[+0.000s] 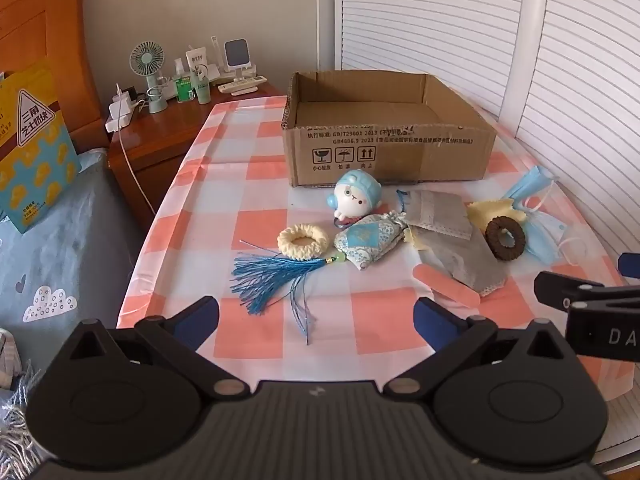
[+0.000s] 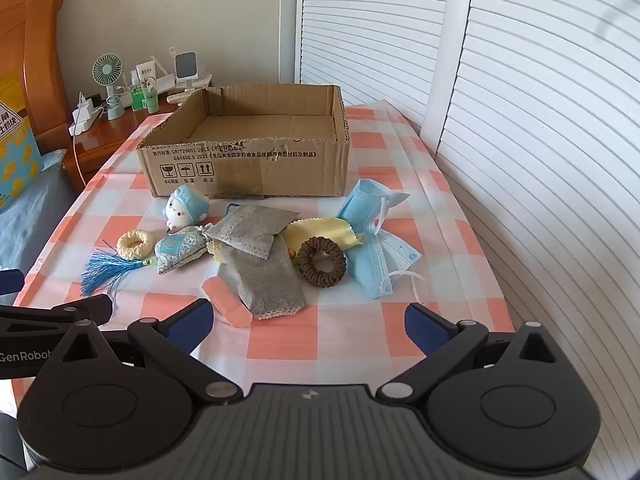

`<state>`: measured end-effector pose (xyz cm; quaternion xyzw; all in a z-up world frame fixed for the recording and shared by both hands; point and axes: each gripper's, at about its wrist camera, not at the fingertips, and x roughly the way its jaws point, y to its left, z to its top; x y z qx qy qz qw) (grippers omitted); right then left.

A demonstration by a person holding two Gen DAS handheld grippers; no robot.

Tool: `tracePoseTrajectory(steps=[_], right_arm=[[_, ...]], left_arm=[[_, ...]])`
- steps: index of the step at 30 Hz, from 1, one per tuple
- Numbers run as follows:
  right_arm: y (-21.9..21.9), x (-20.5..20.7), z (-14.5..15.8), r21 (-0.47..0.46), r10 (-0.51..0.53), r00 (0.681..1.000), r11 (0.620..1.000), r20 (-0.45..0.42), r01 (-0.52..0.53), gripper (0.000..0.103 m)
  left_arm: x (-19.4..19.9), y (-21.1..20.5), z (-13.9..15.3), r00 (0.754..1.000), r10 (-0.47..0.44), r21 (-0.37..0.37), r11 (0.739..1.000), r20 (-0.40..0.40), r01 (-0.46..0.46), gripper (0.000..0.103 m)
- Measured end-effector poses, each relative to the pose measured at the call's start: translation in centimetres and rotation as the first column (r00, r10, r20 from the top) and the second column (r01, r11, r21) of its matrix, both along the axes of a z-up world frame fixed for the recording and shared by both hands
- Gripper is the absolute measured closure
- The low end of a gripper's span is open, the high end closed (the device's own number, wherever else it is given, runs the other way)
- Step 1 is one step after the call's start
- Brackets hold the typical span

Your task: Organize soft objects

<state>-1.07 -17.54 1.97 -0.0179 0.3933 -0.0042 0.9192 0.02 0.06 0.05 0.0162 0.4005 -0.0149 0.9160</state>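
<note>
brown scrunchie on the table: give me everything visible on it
The brown scrunchie is a dark brown ring with a ribbed, gathered surface that looks like fabric or knit, its hole open. It lies flat on the checked tablecloth, right of the grey pouches, overlapping the yellow cloth and touching the blue face masks. Neither gripper touches it.

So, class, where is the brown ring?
In both views the brown ring lies right of centre on the table, between the grey pouches and blue masks.
</note>
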Motion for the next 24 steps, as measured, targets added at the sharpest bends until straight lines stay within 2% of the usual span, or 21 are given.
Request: tracePoseTrajectory(steps=[24], right_arm=[[0.05, -0.08, 0.12, -0.002, 0.003, 1.000, 1.000, 0.004, -0.003, 0.000]], left_arm=[[-0.15, -0.13, 0.05, 1.000, -0.013, -0.005, 1.000, 0.010, 0.013, 0.000]])
